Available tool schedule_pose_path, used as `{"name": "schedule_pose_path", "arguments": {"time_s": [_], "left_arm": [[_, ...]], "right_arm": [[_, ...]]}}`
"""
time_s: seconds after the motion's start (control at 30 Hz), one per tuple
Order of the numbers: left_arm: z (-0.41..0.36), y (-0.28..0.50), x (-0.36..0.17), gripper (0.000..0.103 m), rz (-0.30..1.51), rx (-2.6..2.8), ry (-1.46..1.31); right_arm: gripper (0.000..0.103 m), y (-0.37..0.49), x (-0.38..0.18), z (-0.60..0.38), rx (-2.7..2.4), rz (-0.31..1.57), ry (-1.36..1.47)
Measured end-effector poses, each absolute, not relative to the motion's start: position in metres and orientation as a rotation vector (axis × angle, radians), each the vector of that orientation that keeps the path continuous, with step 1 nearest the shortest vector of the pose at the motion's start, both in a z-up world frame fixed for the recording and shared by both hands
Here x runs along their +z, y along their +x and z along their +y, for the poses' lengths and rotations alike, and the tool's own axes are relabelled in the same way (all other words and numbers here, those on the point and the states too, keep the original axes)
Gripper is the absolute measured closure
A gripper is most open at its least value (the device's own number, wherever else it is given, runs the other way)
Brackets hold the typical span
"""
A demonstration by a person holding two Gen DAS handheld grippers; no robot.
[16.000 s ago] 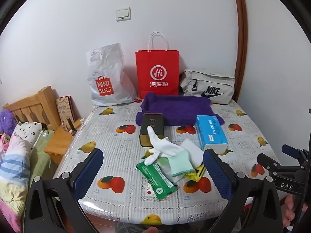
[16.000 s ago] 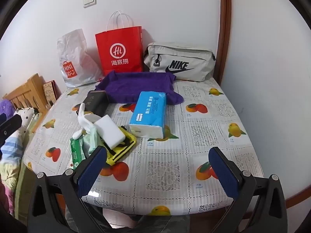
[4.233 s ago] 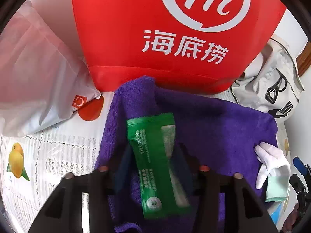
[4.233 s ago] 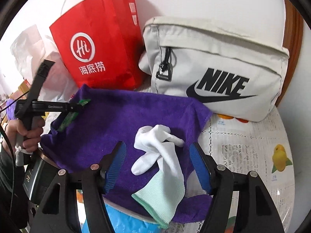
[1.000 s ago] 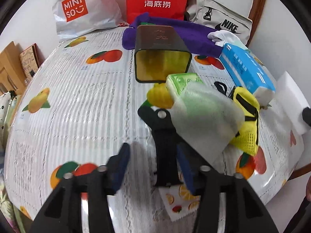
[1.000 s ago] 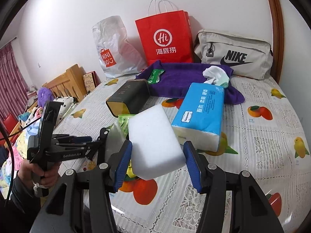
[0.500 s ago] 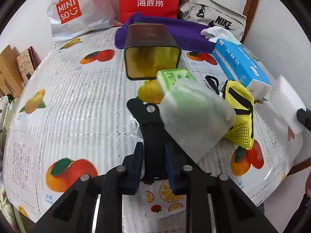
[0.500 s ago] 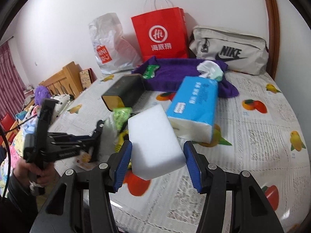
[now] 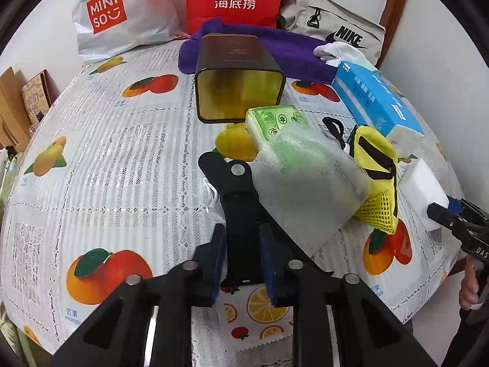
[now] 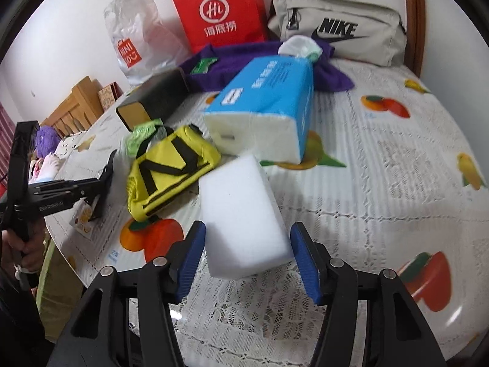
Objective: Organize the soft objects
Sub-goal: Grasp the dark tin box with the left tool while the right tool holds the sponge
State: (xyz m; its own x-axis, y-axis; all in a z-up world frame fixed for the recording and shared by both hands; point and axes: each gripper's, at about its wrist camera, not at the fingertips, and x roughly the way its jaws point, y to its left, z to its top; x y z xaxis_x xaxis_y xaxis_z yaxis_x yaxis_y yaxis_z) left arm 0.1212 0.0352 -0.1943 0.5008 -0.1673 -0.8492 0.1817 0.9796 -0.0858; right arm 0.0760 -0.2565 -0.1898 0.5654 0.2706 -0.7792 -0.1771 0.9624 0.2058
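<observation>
— Left gripper [image 9: 241, 263]?
— Easing open, yet both blue pads pressed against the shank of a black clip [image 9: 238, 202]. Pointing steeply down at the table [image 9: 128, 159].
— And beyond the clip?
— At its head, edge of a white mesh pouch [image 9: 305, 189], lying over a green packet [image 9: 275, 120]. Just right of that, a yellow bag [image 9: 379, 159] with black straps. Behind, a dark tin [image 9: 238, 70] on its side, open gold mouth toward the camera.
— Right gripper [image 10: 249, 253]?
— Opening as well. White sponge [image 10: 241, 214] between the pads, thin gaps showing on both sides, so not clamped. Blurred; resting on the cloth or not, impossible to tell.
— Around the sponge?
— Yellow bag touching its left corner, blue tissue pack [image 10: 269, 98] just behind.
— Farther out?
— Purple towel [image 10: 232, 58] at the back of the table, with a green wipes pack [image 10: 203, 65] on its left part and a white glove [image 10: 298, 46] on its right. Red paper bag [image 10: 220, 12] and grey Nike bag [image 10: 336, 30] against the wall.
</observation>
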Motion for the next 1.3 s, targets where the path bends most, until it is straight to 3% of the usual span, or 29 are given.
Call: {"name": "schedule_pose_path", "arguments": {"time_s": [0.07,0.1,0.2,0.33,0.37,0.43,1.3], "left_arm": [[0.034,0.122,-0.195,0.076,1.02,-0.208,0.023],[0.034,0.121,-0.195,0.075,1.015,-0.207,0.023],[0.033,0.121,-0.195,0.075,1.004,-0.209,0.031],[0.035,0.123,-0.195,0.083,1.01,-0.233,0.002],[0.036,0.124,-0.195,0.083,1.01,-0.236,-0.004],[0.038,0.123,-0.193,0.083,1.009,-0.239,-0.018],[0.05,0.133,-0.122,0.083,0.903,-0.236,-0.094]], "right_arm": [[0.041,0.078,-0.191,-0.257,0.277,0.937,0.118],[0.035,0.079,-0.193,-0.256,0.278,0.944,0.117],[0.034,0.085,-0.2,-0.249,0.251,0.948,0.075],[0.034,0.089,-0.201,-0.234,0.246,0.922,0.007],[0.036,0.09,-0.201,-0.231,0.242,0.918,-0.006],[0.063,0.089,-0.201,-0.228,0.23,0.907,-0.04],[0.063,0.087,-0.132,-0.248,0.246,0.867,0.024]]}}
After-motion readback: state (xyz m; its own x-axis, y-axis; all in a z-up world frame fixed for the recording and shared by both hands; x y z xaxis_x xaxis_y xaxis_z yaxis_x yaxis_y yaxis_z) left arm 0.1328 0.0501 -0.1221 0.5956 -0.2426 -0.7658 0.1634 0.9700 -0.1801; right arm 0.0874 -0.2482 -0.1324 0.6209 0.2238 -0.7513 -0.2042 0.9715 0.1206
